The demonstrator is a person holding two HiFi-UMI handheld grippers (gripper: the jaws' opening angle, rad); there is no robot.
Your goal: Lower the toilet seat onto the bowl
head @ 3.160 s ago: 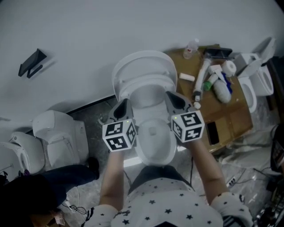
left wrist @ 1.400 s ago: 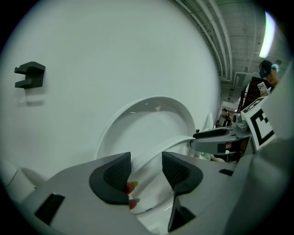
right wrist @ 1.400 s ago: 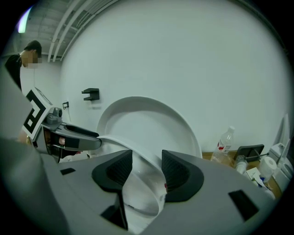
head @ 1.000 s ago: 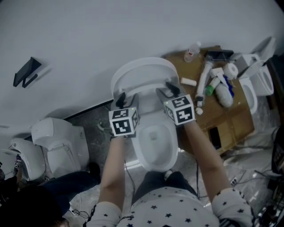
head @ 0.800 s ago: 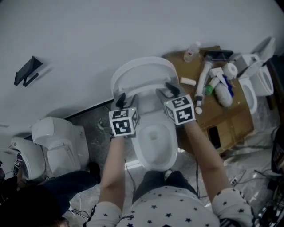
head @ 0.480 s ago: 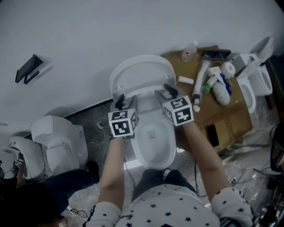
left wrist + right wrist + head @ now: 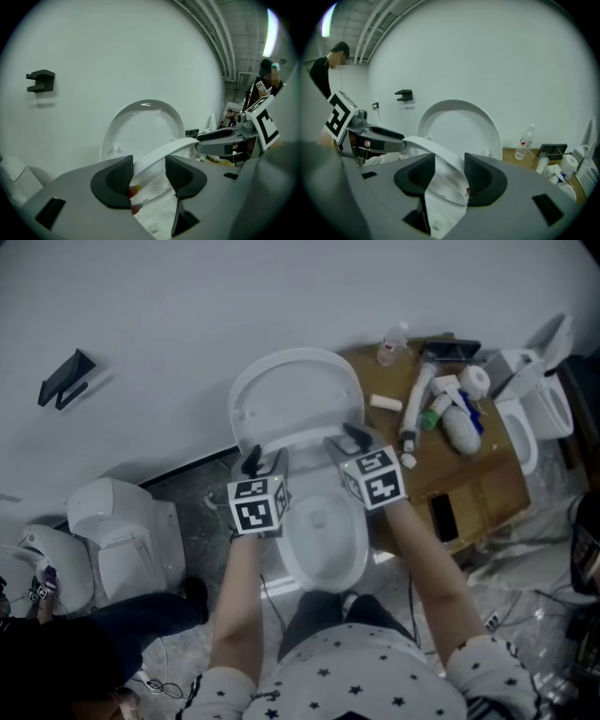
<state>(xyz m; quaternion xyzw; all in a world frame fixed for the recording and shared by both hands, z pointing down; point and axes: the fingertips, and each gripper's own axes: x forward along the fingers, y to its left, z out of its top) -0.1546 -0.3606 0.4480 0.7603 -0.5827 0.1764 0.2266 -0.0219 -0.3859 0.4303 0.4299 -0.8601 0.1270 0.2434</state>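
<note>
Left gripper [image 7: 149, 172] jaws closed on the left side of the toilet seat [image 7: 164, 151]; right gripper [image 7: 449, 172] jaws likewise clamped on its right side, so neither arm is nearer. The seat's front arc spans crosswise between the two grippers, tilted part-way, in front of the upright lid [image 7: 292, 395] and above the bowl [image 7: 323, 535]. Judged: the coming move runs down and toward the person, onto the bowl rim.

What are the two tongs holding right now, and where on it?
Both grip the toilet seat by its ring: the left tongs on its left side, the right tongs on its right side.
</note>
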